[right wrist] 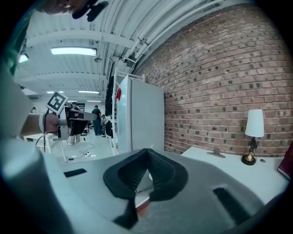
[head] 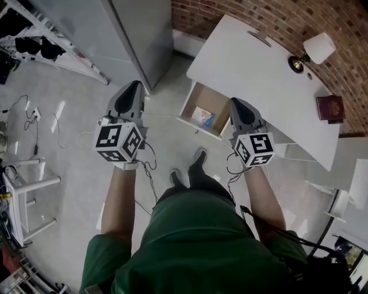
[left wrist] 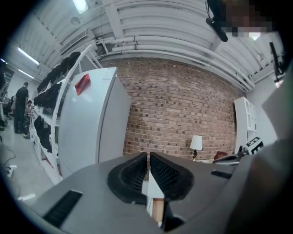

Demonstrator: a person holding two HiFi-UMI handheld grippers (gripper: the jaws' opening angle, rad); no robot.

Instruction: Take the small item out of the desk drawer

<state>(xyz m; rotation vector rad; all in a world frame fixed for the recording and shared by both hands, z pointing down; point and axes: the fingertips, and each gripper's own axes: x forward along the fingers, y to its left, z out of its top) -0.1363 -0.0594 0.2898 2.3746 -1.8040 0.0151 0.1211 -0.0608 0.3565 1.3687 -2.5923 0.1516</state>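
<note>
Desk [head: 259, 74] with lamp [head: 315, 49], drawer [head: 214, 99] open on small item [head: 203, 116]; left hand-held gripper [head: 135, 86], right hand-held gripper [head: 237, 103] both closed.

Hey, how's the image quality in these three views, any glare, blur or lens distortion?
Head view: sharp and evenly lit, with pale reflections on the floor. Left gripper view: heavy fisheye curves the brick wall; corners go black; ceiling light blows out. Right gripper view: same fisheye, lamp fairly crisp.

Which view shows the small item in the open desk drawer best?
The head view: it looks down into the open drawer, where the small item lies in plain sight. Both gripper views face the brick wall; neither shows the item.
</note>
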